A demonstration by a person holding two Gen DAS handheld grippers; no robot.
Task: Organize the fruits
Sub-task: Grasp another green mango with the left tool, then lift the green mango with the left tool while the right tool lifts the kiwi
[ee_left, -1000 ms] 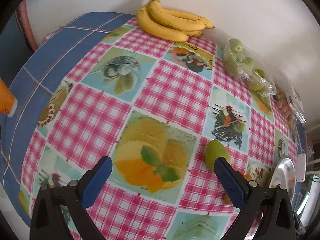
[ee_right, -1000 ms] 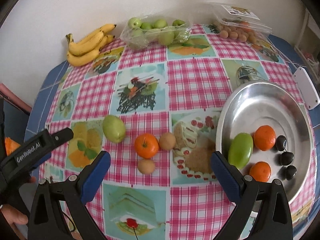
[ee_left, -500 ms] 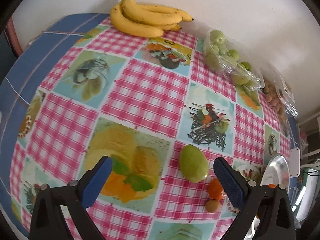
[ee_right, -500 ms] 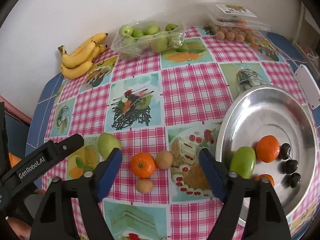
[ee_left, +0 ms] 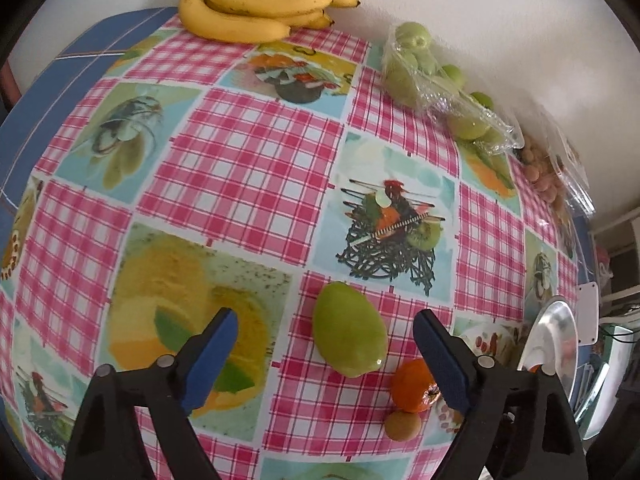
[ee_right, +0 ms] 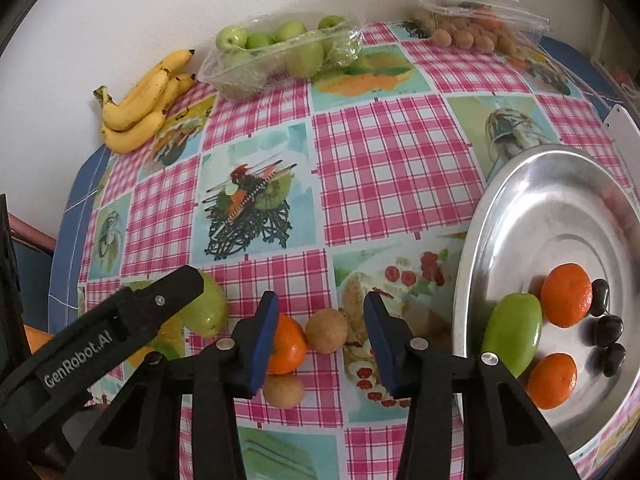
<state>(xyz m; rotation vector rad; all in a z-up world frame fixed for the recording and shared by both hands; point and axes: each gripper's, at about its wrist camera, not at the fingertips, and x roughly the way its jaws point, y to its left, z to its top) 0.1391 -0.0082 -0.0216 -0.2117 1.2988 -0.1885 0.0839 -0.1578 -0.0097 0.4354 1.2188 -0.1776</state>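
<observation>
Since both came down, my right gripper (ee_right: 320,334) narrows around the small brown round fruit (ee_right: 326,330), not clamped; my left gripper (ee_left: 326,354), apart, straddles the green mango (ee_left: 348,330) mid-table.

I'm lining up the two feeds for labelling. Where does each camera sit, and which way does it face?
Left wrist: on the left tongs, facing steeply down at the green mango; its own open blue pads show.
Right wrist: on the right tongs, facing down at the brown fruit; its own pads and the left tongs' black arm show.
Shared: that mango, the orange, the bananas, the steel plate.
</observation>
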